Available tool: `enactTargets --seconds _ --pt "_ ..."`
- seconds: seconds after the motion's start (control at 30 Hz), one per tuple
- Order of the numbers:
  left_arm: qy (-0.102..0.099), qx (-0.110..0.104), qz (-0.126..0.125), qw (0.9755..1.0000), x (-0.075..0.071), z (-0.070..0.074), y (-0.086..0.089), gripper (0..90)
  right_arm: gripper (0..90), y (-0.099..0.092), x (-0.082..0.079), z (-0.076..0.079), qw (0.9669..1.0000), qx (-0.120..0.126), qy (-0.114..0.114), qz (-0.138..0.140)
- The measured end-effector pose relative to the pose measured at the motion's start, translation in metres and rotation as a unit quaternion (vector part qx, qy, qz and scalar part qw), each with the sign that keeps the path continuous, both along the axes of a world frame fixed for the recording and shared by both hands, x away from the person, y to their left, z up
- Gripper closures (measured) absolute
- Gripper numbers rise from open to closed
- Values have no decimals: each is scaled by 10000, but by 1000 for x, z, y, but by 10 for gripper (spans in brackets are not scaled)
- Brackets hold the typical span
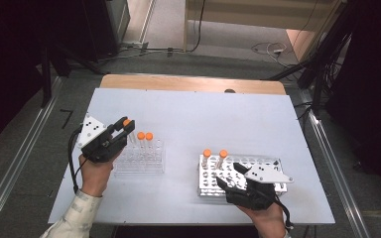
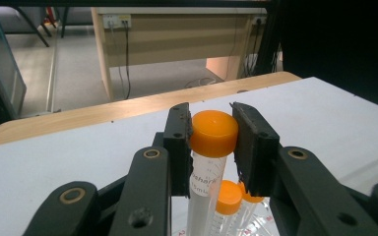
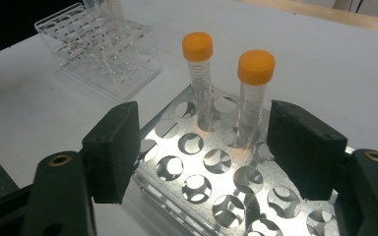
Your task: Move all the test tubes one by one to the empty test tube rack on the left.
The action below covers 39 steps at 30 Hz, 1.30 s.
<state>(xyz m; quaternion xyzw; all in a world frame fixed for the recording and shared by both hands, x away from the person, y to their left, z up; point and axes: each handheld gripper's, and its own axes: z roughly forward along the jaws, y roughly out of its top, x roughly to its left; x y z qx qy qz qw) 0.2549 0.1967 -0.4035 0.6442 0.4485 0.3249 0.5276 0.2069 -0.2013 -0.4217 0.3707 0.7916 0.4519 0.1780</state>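
Note:
My left gripper (image 1: pixel 125 124) is shut on the orange cap of a clear tube (image 2: pixel 213 133), held upright over the clear plastic rack (image 1: pixel 140 159). Two more orange-capped tubes (image 1: pixel 145 137) stand in that rack, seen below the held one (image 2: pixel 226 196). The metal rack (image 1: pixel 238 174) at the right holds two orange-capped tubes (image 3: pixel 197 46) (image 3: pixel 256 66) at its far left corner. My right gripper (image 3: pixel 211 147) hovers open over the metal rack's empty holes, nothing between its pads, just short of those two tubes.
The white table top (image 1: pixel 193 114) has a wooden strip (image 1: pixel 188 83) along its far edge. The clear rack (image 3: pixel 103 46) lies beyond the metal one in the right gripper view. Floor, cables and a desk (image 2: pixel 177 34) lie past the table.

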Motion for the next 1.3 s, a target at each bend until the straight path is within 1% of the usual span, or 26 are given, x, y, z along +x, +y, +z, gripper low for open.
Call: enactTargets --seconds 0.23,0.27,0.53,0.63,0.67,0.9,1.17,1.3 --pt "38 -2 54 10000 4 -5 0 691 276 0 0 0 10000 -20 -15 -13" --pt "52 25 57 10000 5 -6 0 691 276 0 0 0 10000 -21 -20 -15" --pt "161 -11 76 9998 7 -16 0 690 277 0 0 0 10000 -34 -23 -12" --pt "190 46 63 9998 7 -19 -2 690 277 0 0 -1 10000 -44 -23 -12" --pt "181 25 74 9998 7 -21 -3 689 277 0 0 -1 10000 -52 -16 -9" --pt "273 83 87 9996 7 -27 -3 688 277 1 -1 -1 10000 -69 -26 5" --pt "356 -21 100 9993 7 -31 -1 681 277 1 0 -2 10000 -79 -9 17" --pt "340 -55 61 9994 7 -30 -2 653 277 2 0 -3 10000 -87 -3 16"
